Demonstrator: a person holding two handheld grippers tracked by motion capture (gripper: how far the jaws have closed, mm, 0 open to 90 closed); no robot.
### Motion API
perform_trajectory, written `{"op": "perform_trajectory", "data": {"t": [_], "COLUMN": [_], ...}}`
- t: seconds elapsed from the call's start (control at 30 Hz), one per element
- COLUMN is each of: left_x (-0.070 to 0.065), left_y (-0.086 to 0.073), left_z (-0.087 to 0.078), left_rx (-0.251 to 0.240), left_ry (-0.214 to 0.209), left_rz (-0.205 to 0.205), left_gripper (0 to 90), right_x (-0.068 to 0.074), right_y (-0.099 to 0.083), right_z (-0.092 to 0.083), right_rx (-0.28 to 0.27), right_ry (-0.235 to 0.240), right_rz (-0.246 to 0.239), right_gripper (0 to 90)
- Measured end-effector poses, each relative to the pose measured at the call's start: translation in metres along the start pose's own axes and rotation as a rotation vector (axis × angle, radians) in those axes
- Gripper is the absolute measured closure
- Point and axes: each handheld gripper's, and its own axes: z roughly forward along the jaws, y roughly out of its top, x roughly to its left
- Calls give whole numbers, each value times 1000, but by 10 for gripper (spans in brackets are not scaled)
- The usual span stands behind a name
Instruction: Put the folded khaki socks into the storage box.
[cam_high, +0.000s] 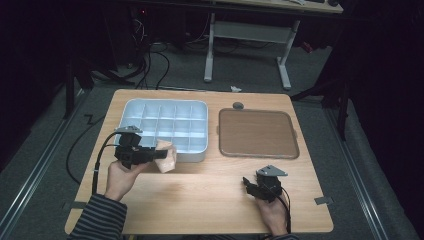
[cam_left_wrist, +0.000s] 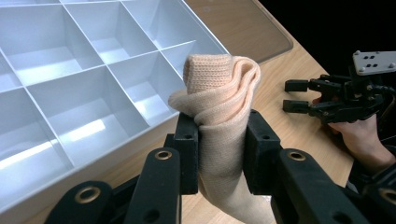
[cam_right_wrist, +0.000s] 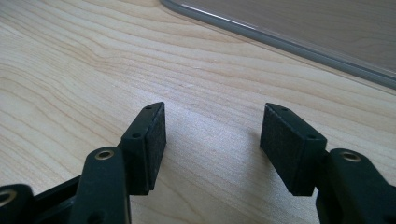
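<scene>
High view: a wooden surface (cam_high: 200, 195) carries a pale divided organiser tray (cam_high: 131, 107) at left and a flat brown tray (cam_high: 257, 134) at right, the two lying just beside each other. The left tool (cam_high: 162, 155) is held at the near right corner of the organiser tray; its jaws pinch a folded peach knitted cloth (cam_high: 168, 156), which hangs clear of the surface beside the tray's front wall.

Left gripper view: the two black pads press on the peach knitted cloth (cam_left_wrist: 219, 121) from either side. The cloth's rolled top stands above the pads and its lower end trails down between the jaws. Behind it lie the open compartments of the organiser tray (cam_left_wrist: 140, 140); whether the cloth touches the tray's rim cannot be told from this angle. Farther off at right, a hand holds the right tool (cam_left_wrist: 295, 95).

Right gripper view: the right tool (cam_right_wrist: 212, 135) has its jaws spread with nothing between them, pointing low over the bare surface (cam_right_wrist: 70, 70). The brown tray's rim (cam_right_wrist: 280, 42) crosses the upper right. In the high view this tool (cam_high: 248, 184) rests near the front edge, well apart from the cloth.
</scene>
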Motion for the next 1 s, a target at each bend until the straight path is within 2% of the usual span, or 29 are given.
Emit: {"op": "perform_trajectory", "data": {"t": [0.07,0.2,0.4,0.53,0.6,0.7,0.8,0.87,1.0], "left_x": [2,9,21,23,27,35,41,48,60], "left_y": [1,2,4,11,16,21,25,26,27], "left_z": [0,0,-3,-5,-6,-3,-1,0,5], "left_rx": [-4,3,-12,-12,-23,-9,-19,-23,-15], "left_ry": [-11,-9,-16,-9,-19,20,6,-8,10], "left_rz": [-11,-20,-51,-38,-47,-47,-73,-104,-134], "left_gripper": [709,710,710,710,710,710,710,710,710], "right_x": [0,0,0,0,0,0,0,0,0], "right_y": [0,0,0,0,0,0,0,0,0], "right_z": [0,0,0,0,0,0,0,0,0], "right_rx": [0,0,0,0,1,0,1,1,1], "right_ry": [-1,0,-1,-2,-1,-1,-1,-1,-2], "right_rz": [0,0,0,0,2,0,5,5,4], "right_gripper": [410,410,410,410,410,410,410,410,410]}}
